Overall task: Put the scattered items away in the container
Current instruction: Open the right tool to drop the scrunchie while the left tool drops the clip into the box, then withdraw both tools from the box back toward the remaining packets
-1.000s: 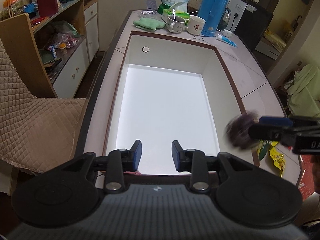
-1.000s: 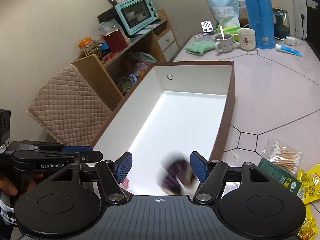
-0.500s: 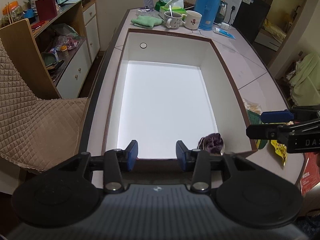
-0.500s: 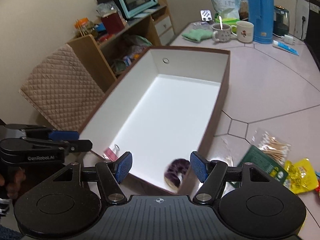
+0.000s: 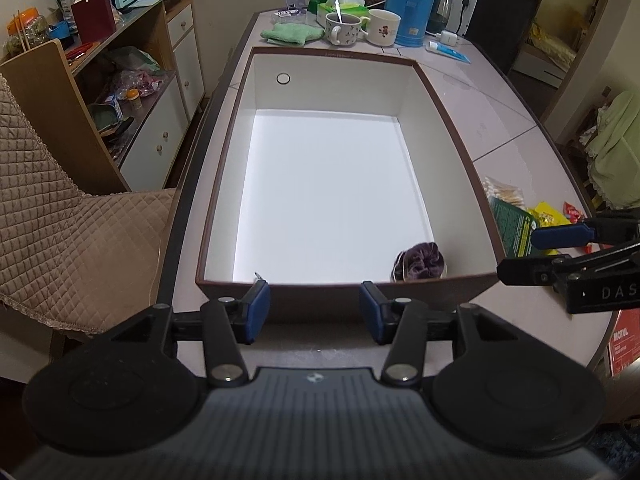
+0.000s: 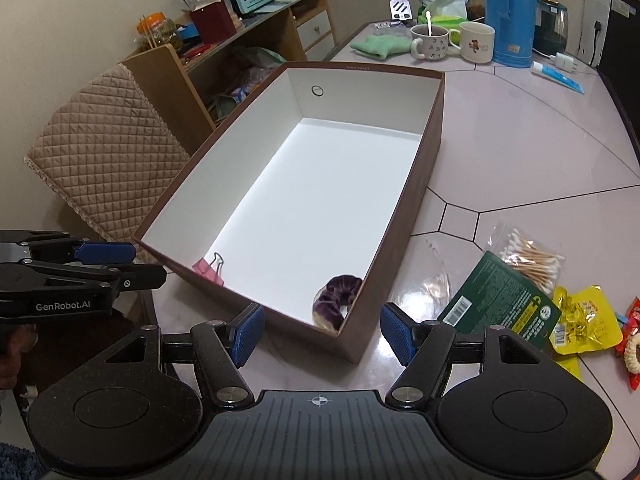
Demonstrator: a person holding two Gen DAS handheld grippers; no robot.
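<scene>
since a second ago the purple velvet scrunchie [image 6: 338,298] has dropped from the right gripper [image 6: 320,330] into the brown-walled white box [image 5: 448,120]. both grippers are empty, the left gripper [image 5: 314,312] with jaws opening, the right one spread wide. snack packets [image 6: 586,318] wait outside.

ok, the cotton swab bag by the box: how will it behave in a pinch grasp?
The swab bag looks like thin clear film, so it will likely crumple and hang floppy. It is probably very light: just thin sticks inside. The glossy film and shiny table suggest it may slide if pushed rather than pinched.
</scene>
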